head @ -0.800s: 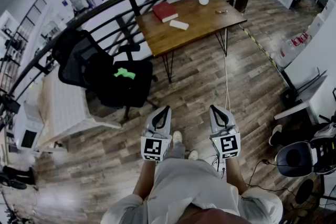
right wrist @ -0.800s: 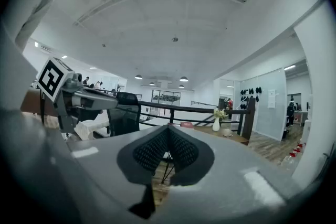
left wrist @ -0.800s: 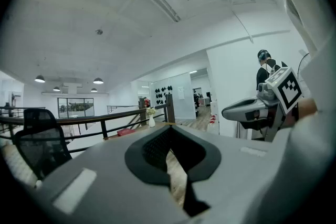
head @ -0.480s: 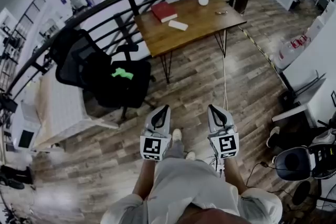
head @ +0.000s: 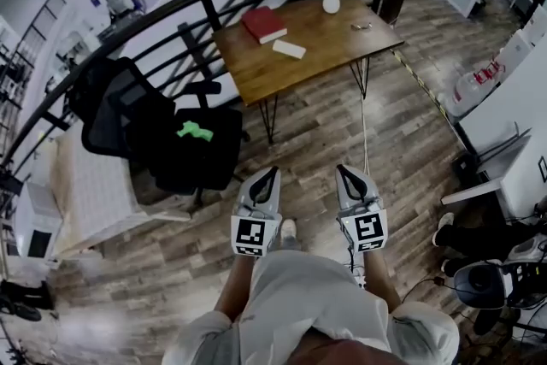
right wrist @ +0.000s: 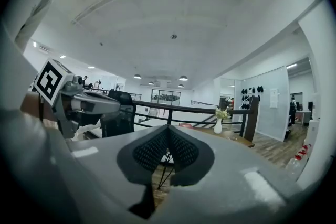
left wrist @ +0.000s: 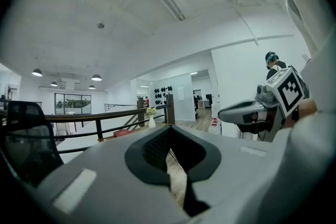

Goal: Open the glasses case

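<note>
Floor (head: 325, 141): long wood planks in mixed brown and grey, matte, with the grain showing.
Railing (head: 171, 8): black metal, with a curved top rail over straight bars; it runs behind the table and chair.
Office chair (head: 128, 111): black with a mesh back and padded seat, standing to the left of the table.
Table (head: 333, 34): rectangular top of warm brown wood on thin black hairpin legs, set against the railing.
Left gripper (head: 270, 173): smooth grey plastic shell tapering to a point, with a cube of black-and-white square markers at its rear. Its dark ribbed pads meet at the tip with nothing between them. It is held level over the floor, well apart from the table.
Right gripper (head: 343, 171): the same shape and materials, just beside the left one. Its jaws are closed together and empty.
Red book (head: 262, 23): flat, matte hardcover lying on the table's left part.
Glasses case (head: 289, 49): pale, smooth, oblong block lying flat on the table just beside the book, its lid down.
Vase (head: 332, 0): white, rounded and glossy, holding pale flowers at the table's far edge.
Green object (head: 195, 131): small, bright and irregular, lying on the chair seat.
</note>
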Tool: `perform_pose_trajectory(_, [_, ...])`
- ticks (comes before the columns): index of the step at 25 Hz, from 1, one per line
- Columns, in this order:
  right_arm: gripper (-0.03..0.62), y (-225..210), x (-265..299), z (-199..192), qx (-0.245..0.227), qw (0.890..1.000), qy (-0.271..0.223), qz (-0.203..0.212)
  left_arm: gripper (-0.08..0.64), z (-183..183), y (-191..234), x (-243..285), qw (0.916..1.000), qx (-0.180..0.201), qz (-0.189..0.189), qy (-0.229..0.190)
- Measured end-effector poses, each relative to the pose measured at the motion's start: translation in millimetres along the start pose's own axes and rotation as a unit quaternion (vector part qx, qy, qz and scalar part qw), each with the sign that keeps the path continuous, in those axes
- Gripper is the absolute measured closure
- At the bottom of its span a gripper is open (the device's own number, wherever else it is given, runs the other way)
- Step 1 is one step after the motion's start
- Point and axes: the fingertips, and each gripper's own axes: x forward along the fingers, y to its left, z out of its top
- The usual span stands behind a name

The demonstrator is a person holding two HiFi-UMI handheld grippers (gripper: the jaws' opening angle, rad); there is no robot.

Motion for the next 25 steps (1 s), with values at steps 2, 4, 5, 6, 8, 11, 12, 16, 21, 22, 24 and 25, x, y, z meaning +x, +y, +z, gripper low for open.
perform_pose_trajectory(2, [0.589,-6.0,18.2,4.3,0.000,1.000,0.000,-0.004,0.540,4.3,13.5,14.4,1.0000,0.001,-0.002,-0.003])
perform_pose_trajectory(4, [0.589,-11.2,35.7,8.9,0.001,1.000,0.002,-0.008,0.540,8.4,26.9,27.8,1.0000,0.000,-0.005,-0.005])
perform_pose_trajectory(5, [0.589,-13.2,44.0,9.6,0.002,1.000,0.004,-0.010,0.540,9.1,33.4,34.0,1.0000,-0.001,-0.007,-0.006])
perform_pose_trajectory(6, [0.589,-14.8,52.2,9.7,0.002,1.000,0.007,-0.012,0.540,8.6,39.7,39.9,0.9999,-0.002,-0.008,-0.006])
perform_pose_trajectory(8, [0.589,-17.0,68.1,9.3,0.003,1.000,0.013,-0.016,0.540,5.8,52.3,51.3,0.9999,-0.005,-0.012,-0.005])
perform_pose_trajectory(11, [0.589,-20.6,90.3,12.3,0.003,1.000,0.015,-0.022,0.540,4.1,70.0,67.1,0.9998,-0.008,-0.019,-0.005])
perform_pose_trajectory(12, [0.589,-21.7,97.0,13.0,0.002,1.000,0.016,-0.025,0.540,4.0,75.7,71.8,0.9997,-0.010,-0.022,-0.005])
perform_pose_trajectory(16, [0.589,-25.5,122.7,15.3,-0.002,0.999,0.021,-0.034,0.540,0.8,96.3,92.1,0.9993,-0.018,-0.032,-0.006])
perform_pose_trajectory(21, [0.589,-33.3,141.4,9.5,0.002,0.998,0.032,-0.053,0.540,-1.9,112.4,112.0,0.9986,-0.021,-0.047,-0.009])
perform_pose_trajectory(22, [0.589,-35.7,144.7,10.0,0.003,0.998,0.032,-0.056,0.540,-2.5,115.6,116.4,0.9986,-0.023,-0.047,-0.008])
perform_pose_trajectory(24, [0.589,-40.0,150.0,10.1,0.004,0.998,0.034,-0.060,0.540,-3.4,120.4,124.5,0.9984,-0.027,-0.049,-0.007])
perform_pose_trajectory(25, [0.589,-42.1,152.8,10.1,0.004,0.997,0.035,-0.061,0.540,-3.7,122.4,128.0,0.9984,-0.028,-0.050,-0.007])
